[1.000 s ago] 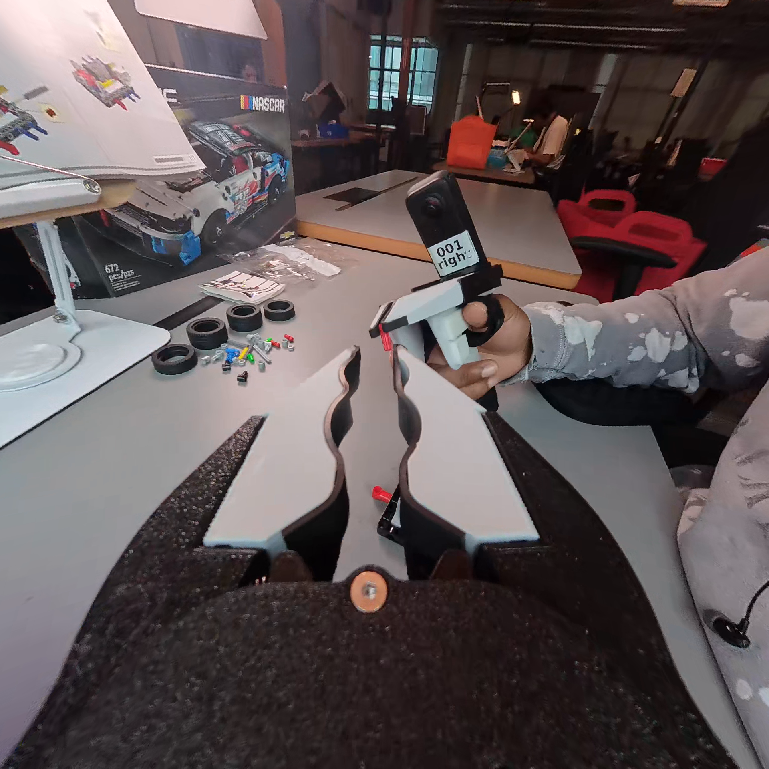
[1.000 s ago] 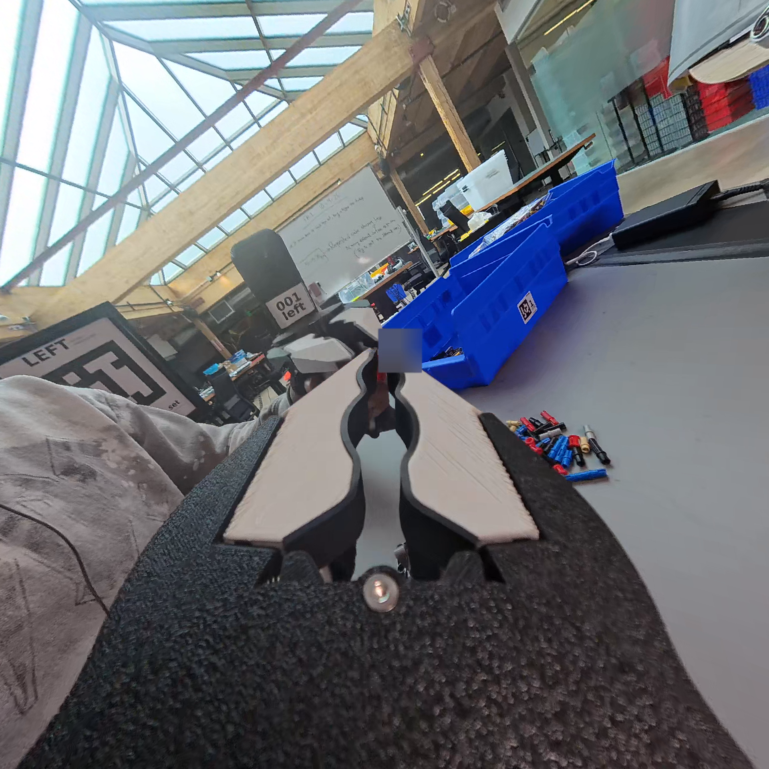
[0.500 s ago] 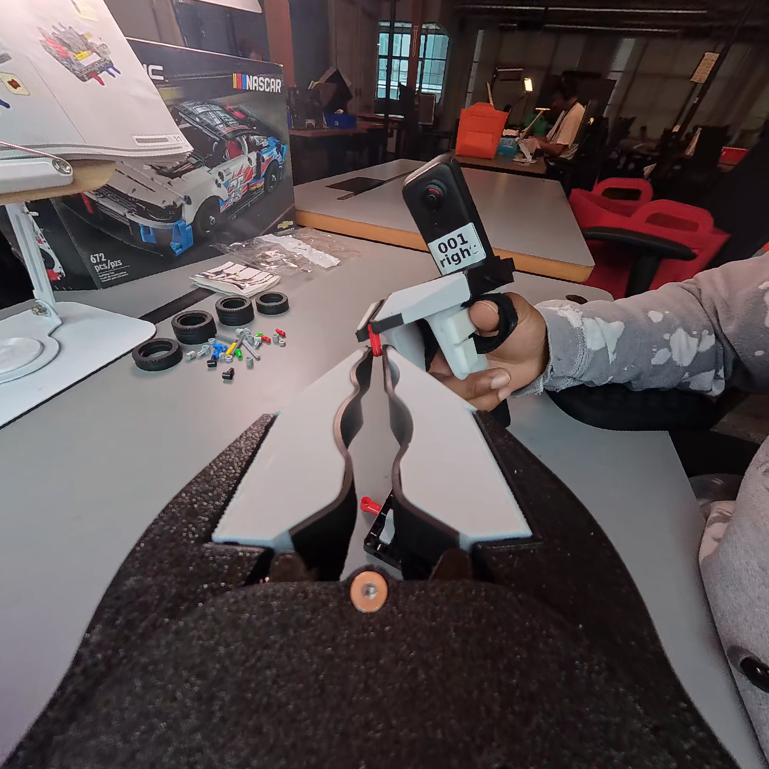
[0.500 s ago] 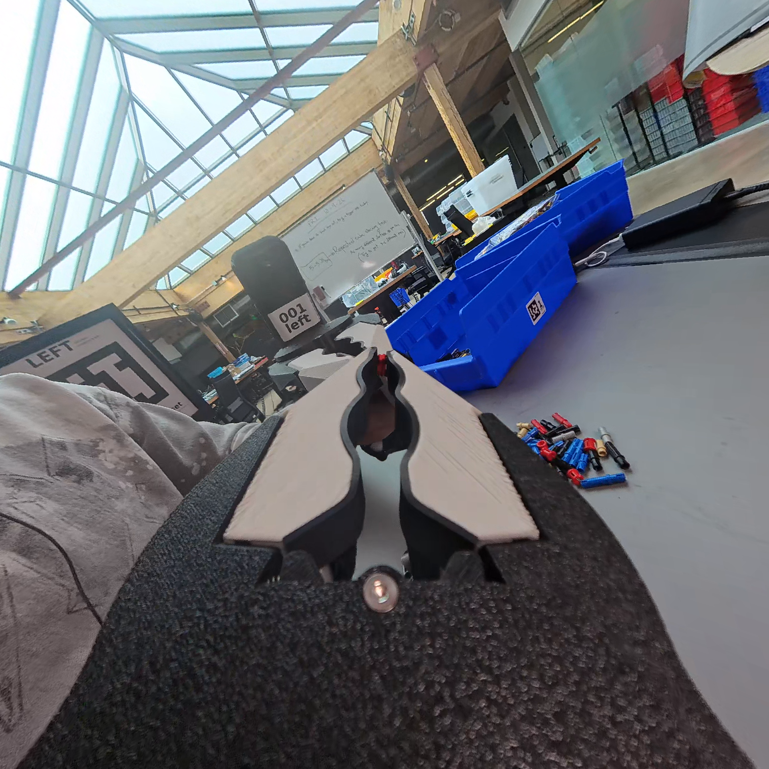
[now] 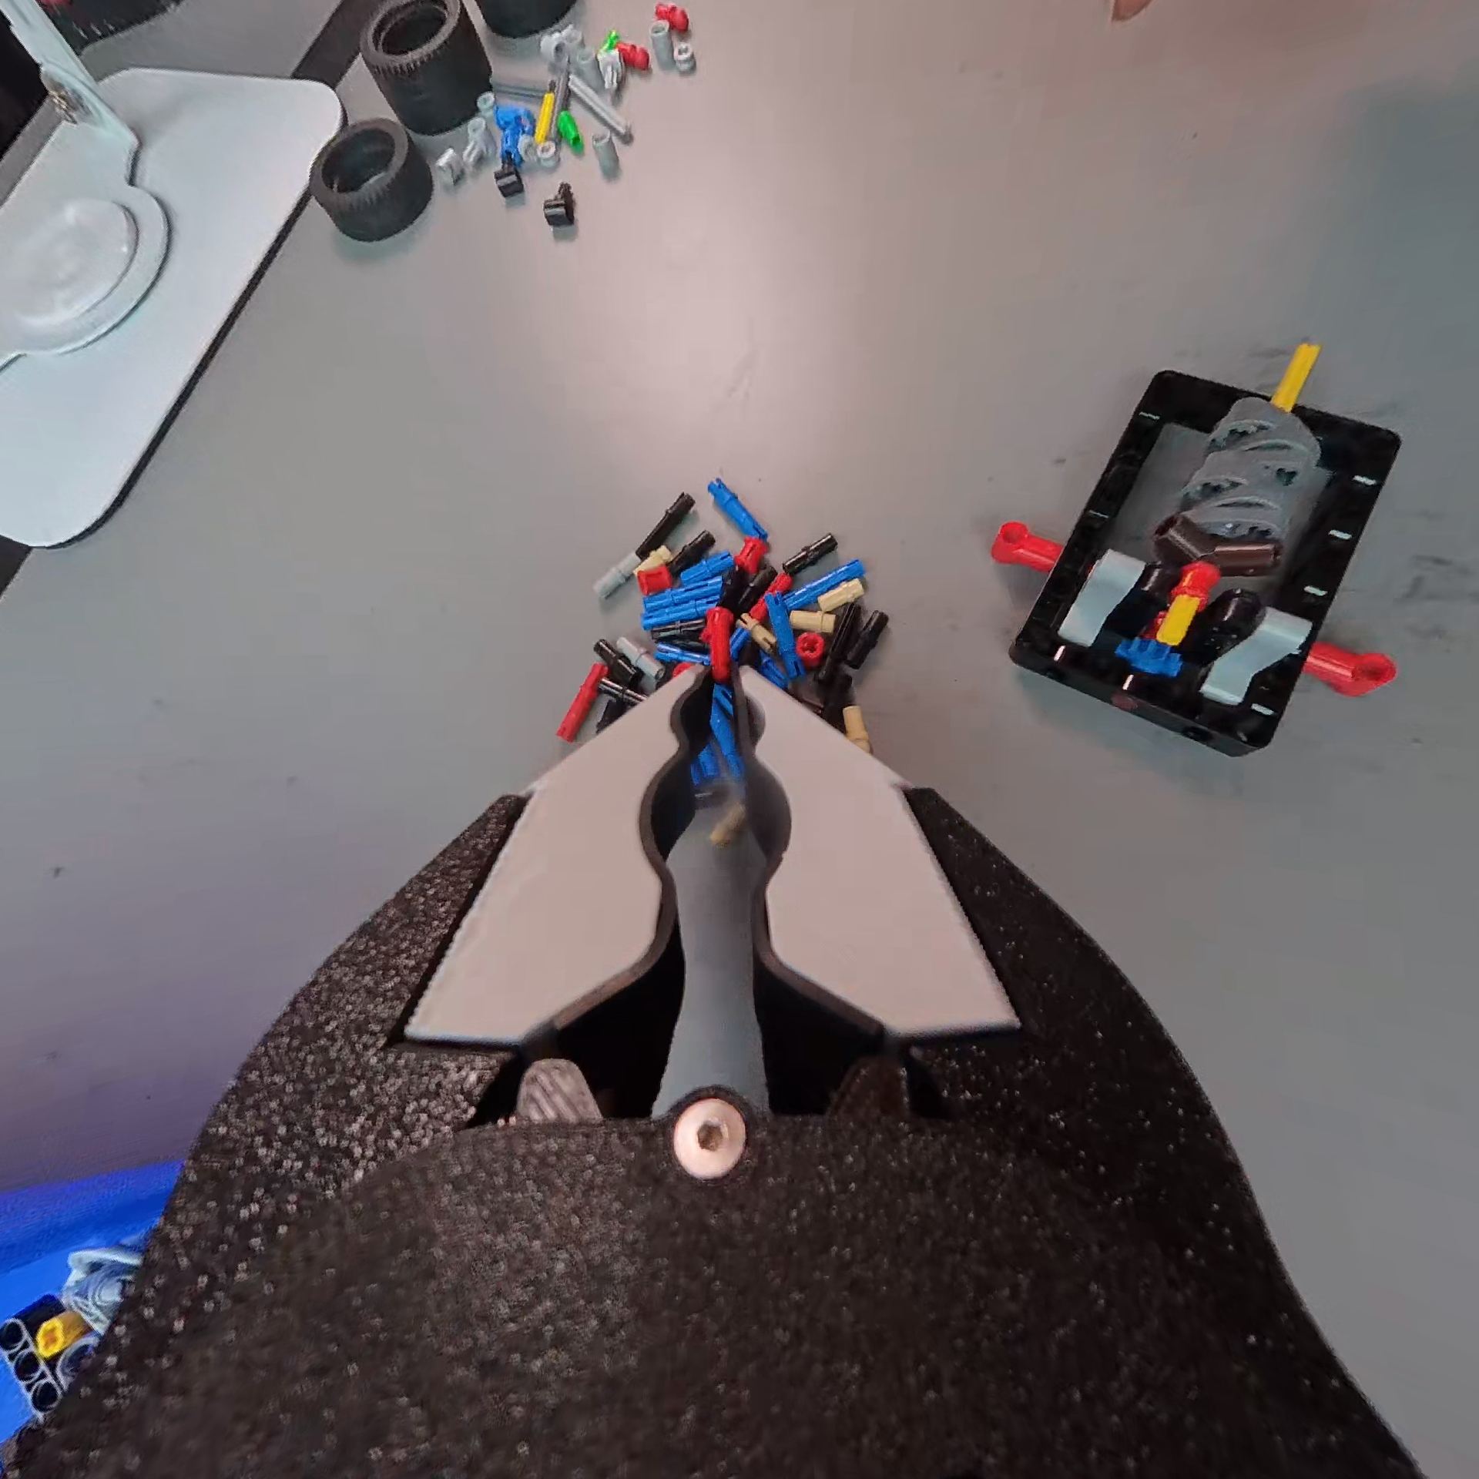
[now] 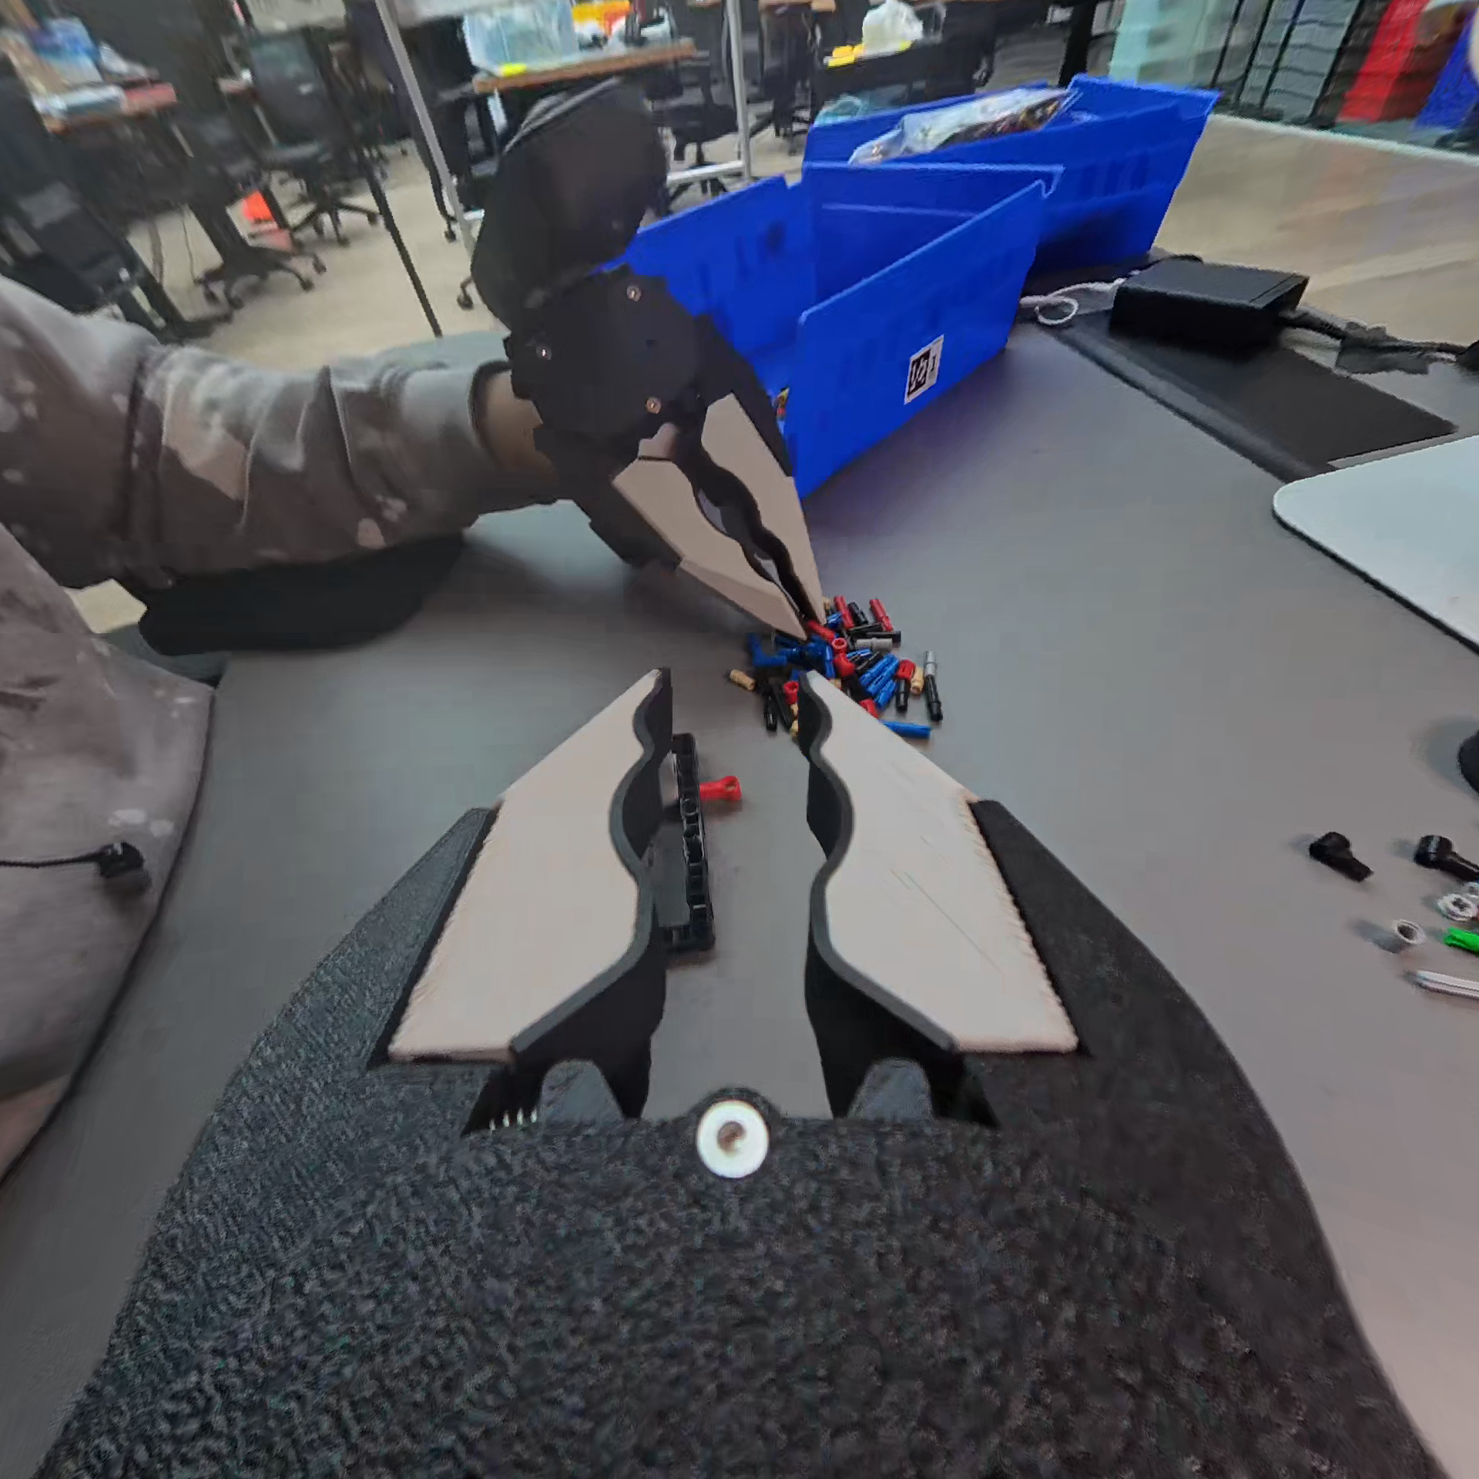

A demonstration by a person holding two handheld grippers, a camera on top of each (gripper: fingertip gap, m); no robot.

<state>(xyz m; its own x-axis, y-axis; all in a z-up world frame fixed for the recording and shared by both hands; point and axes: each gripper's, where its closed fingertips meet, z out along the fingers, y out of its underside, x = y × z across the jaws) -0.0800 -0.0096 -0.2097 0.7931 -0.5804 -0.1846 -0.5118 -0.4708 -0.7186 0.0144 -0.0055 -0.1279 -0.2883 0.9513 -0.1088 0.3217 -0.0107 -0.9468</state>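
**A:** Left wrist view: the left gripper (image 5: 723, 671) is nose-down in the heap of small blue, red, black and tan plastic connector pins (image 5: 740, 612) on the grey table (image 5: 800, 240). Tips are pinched nearly together around a short red pin (image 5: 719, 640) at the near edge of the heap. Can't swear it's actually lifted, though; it may just be trapped between the tips.

**B:** And the other one? In the right wrist view the right gripper (image 6: 732, 695) looks spread wide with nothing in it, hanging just above the black rectangular brick frame with grey gears and red axle ends (image 5: 1208, 560).

**A:** Yep. The frame sits apart from the pin heap, to its right in the left view. Black rubber tyres (image 5: 376, 180) and more loose bits are further back, blue plastic bins (image 6: 920, 264) behind the heap.

**B:** Handling guess: those pins are featherweight, hard, slick and round, so they'll roll or squirt out if squeezed off-centre.

**A:** Agreed, I'd grab across the middle of the barrel. The frame is rigid, so take it by its long side rails, not the gears.
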